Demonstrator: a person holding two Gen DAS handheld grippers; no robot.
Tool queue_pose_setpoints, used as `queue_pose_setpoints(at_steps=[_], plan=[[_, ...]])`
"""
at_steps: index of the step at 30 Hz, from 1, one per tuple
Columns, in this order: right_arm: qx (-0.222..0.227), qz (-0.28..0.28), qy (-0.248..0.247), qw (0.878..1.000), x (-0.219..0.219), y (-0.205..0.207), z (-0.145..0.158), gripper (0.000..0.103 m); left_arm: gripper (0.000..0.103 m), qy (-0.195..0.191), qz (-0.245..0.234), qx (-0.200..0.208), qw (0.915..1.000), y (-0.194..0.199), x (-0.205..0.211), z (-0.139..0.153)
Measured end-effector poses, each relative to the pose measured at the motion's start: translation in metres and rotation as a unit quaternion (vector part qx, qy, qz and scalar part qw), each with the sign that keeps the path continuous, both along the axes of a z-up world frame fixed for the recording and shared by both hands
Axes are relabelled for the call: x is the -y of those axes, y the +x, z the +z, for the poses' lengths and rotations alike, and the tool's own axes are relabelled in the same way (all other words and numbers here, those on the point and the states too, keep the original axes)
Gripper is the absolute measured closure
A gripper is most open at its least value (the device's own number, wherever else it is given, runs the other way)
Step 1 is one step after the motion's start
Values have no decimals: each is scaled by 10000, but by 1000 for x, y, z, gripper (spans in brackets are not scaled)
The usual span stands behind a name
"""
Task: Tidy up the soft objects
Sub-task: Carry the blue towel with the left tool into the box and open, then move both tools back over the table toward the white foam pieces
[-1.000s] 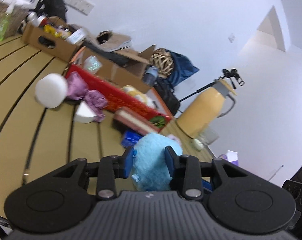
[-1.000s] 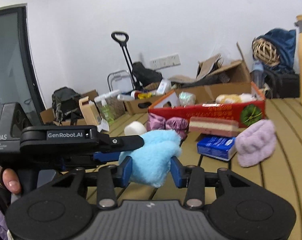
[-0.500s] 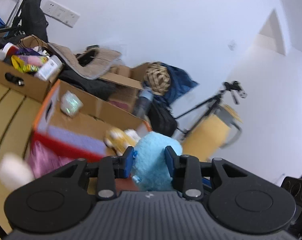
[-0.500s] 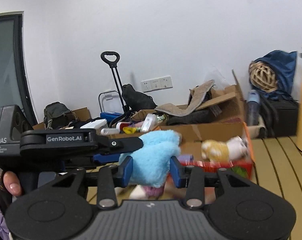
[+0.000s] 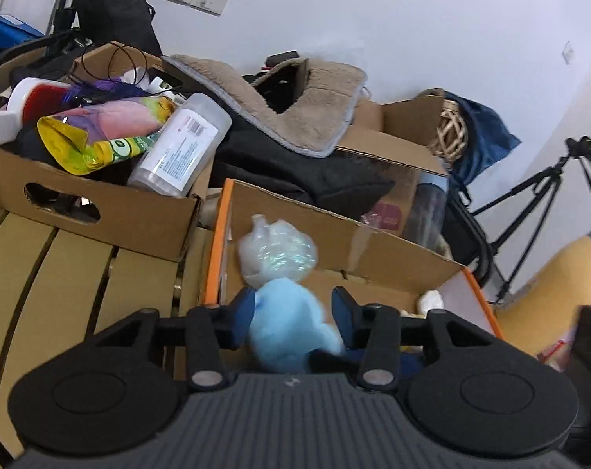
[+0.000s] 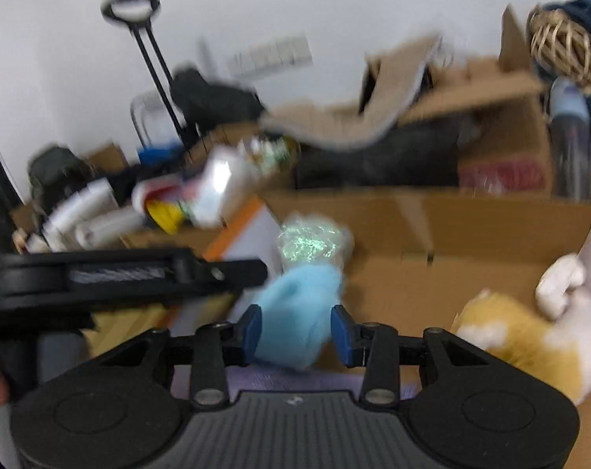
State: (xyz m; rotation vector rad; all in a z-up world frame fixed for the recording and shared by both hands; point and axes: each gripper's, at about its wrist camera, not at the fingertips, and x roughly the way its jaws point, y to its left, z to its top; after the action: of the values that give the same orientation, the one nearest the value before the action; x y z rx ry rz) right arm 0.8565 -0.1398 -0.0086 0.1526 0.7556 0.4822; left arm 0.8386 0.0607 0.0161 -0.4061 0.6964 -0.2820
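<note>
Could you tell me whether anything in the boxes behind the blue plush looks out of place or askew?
Yes. In the cardboard box on the left, a clear bottle lies tilted over the rim, half out, among heaped clutter. A tan fleece mat sprawls unevenly over the pile behind. The blue plush itself looks fine.

Plastic bag lies inside box, behind plush.

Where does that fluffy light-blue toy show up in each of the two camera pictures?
Left wrist view: the light-blue plush toy sits low in the middle, between the left tongs, over the open cardboard box.
Right wrist view: blurred, low in the middle, between the right tongs.
Shared landmark: the shiny plastic bag in the box, just above the toy in both.
</note>
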Motion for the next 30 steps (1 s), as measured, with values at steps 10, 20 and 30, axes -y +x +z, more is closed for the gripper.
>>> queue_pose_setpoints(at_steps=[10, 20, 30], plan=[[504, 180, -208, 9984, 23, -48, 43, 62, 47, 178, -90, 523, 9984, -85, -7, 54], [1470, -363, -678, 9861, 126, -206, 123, 45, 33, 1245, -70, 1447, 9816, -270, 2, 90], [2363, -613, -871, 9658, 150, -391, 121, 30, 19, 1056, 156, 1805, 9778, -425, 8, 73]])
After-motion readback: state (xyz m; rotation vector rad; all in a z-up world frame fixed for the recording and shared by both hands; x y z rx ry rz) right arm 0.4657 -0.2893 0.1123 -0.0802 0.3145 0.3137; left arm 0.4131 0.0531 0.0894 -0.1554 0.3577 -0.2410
